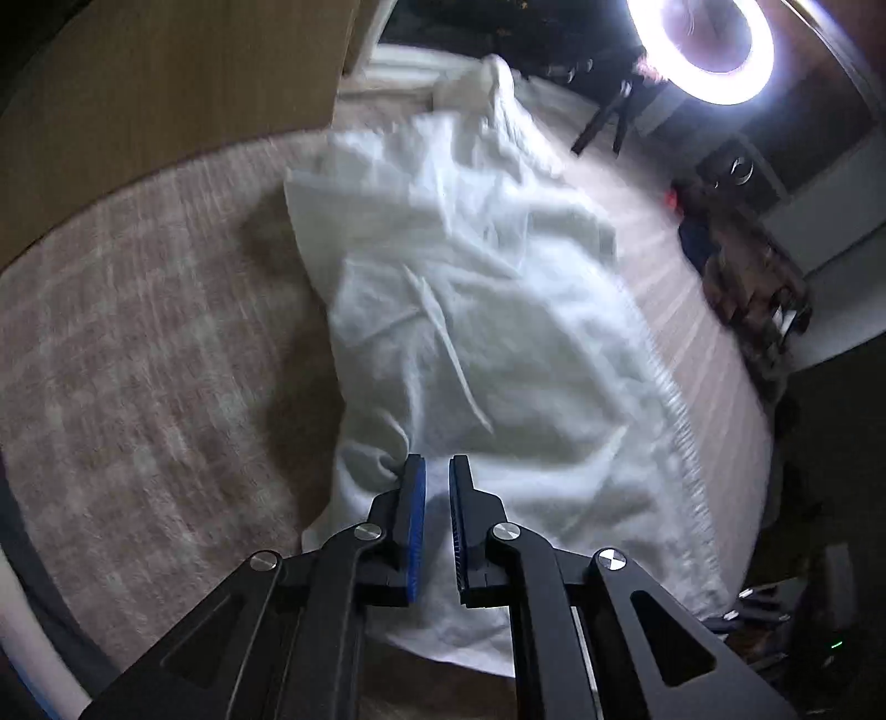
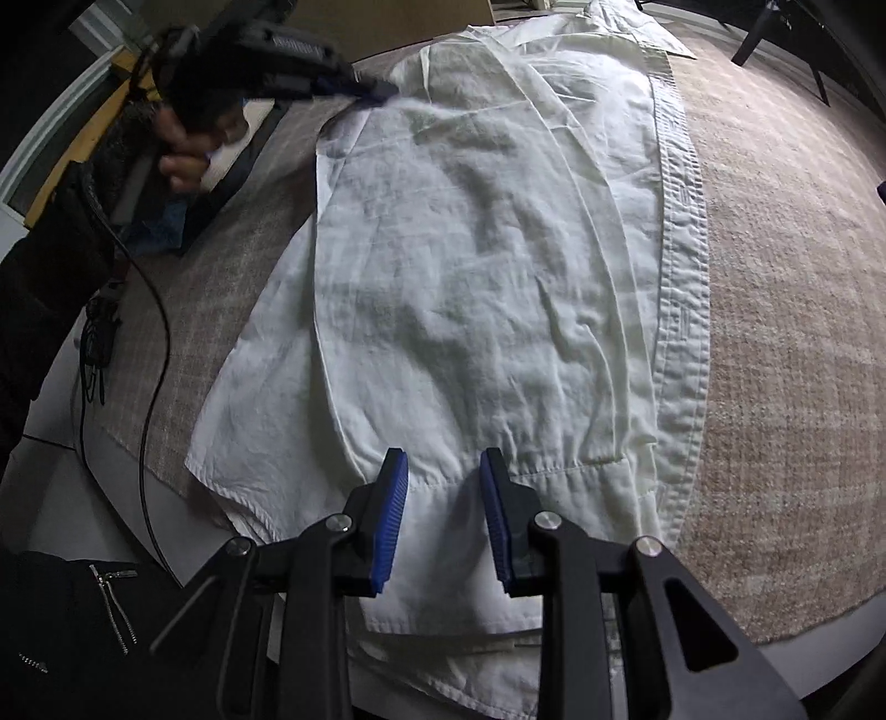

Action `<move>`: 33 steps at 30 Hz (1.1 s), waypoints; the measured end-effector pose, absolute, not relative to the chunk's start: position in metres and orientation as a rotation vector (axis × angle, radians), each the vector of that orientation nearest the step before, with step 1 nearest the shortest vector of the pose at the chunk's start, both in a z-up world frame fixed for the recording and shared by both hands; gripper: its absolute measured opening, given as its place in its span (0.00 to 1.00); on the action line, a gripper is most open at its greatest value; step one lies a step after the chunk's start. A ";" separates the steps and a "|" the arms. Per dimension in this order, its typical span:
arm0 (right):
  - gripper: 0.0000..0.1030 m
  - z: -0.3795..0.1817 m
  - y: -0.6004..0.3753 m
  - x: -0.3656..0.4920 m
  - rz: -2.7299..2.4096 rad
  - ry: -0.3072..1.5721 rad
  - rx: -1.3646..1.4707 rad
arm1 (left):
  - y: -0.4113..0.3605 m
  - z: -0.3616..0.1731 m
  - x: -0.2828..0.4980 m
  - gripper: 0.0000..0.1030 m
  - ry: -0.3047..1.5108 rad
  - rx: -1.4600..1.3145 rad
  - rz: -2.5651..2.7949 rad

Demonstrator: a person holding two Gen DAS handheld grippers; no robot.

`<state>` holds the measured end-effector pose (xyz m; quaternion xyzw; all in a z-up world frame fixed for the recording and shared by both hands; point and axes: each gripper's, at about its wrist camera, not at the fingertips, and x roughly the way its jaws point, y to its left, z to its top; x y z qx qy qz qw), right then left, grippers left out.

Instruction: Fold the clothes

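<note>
A white button-up shirt (image 2: 470, 277) lies flat on a beige rug (image 2: 775, 332), one side panel folded over its middle and the button placket (image 2: 684, 249) running down its right edge. My right gripper (image 2: 443, 459) hovers open over the shirt's near end, nothing between its blue pads. In the left wrist view the same shirt (image 1: 498, 310) stretches away, blurred by motion. My left gripper (image 1: 437, 462) is low over it, jaws a narrow gap apart, with cloth bunched against the left finger (image 1: 412, 487). From the right wrist view the left gripper (image 2: 365, 91) touches the shirt's far left edge.
A lit ring light (image 1: 703, 44) on a tripod stands past the rug. Dark clutter (image 1: 747, 277) lines the rug's right side. A person's hand (image 2: 183, 149) holds the left gripper, a black cable (image 2: 160, 332) trails down, and a black zipped jacket (image 2: 83, 609) is at lower left.
</note>
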<state>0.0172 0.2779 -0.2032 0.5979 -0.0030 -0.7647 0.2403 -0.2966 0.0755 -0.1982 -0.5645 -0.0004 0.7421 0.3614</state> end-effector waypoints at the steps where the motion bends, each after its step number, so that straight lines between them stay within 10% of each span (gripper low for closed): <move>1: 0.25 -0.203 0.277 0.015 -2.092 -0.017 1.639 | 0.078 -0.192 -0.302 0.11 0.000 -1.419 1.945; 33: 0.26 -0.208 0.286 0.004 -2.093 0.020 1.641 | 0.226 -0.209 -0.389 0.19 0.277 -1.410 2.020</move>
